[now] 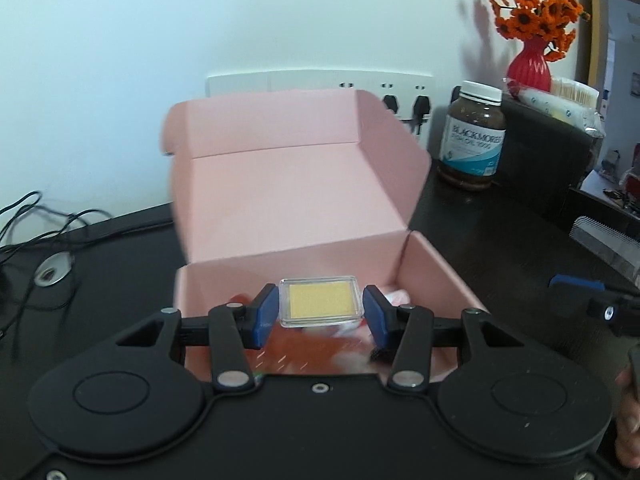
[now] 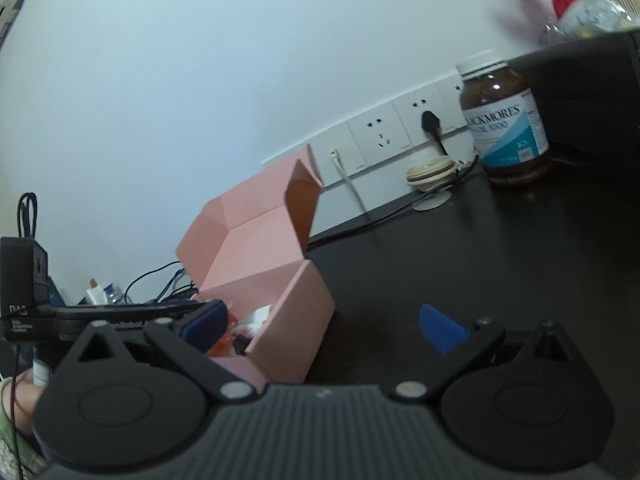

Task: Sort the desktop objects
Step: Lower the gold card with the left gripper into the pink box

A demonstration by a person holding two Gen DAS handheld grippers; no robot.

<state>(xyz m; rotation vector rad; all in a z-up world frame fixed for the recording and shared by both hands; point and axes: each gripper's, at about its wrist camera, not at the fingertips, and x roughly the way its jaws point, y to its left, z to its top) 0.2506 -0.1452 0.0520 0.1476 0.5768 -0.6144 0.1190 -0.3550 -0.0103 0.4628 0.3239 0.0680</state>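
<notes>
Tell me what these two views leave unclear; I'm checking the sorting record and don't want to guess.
- Contents of the pink box: left wrist view blurs the red and white items; the left gripper and the clear case cover them.
- Whether the pads touch the case: too close to tell.
- Box interior, right wrist view: its own wall hides most.
- Brown bottle: small print unreadable.
- Right gripper: open, holding nothing.
</notes>
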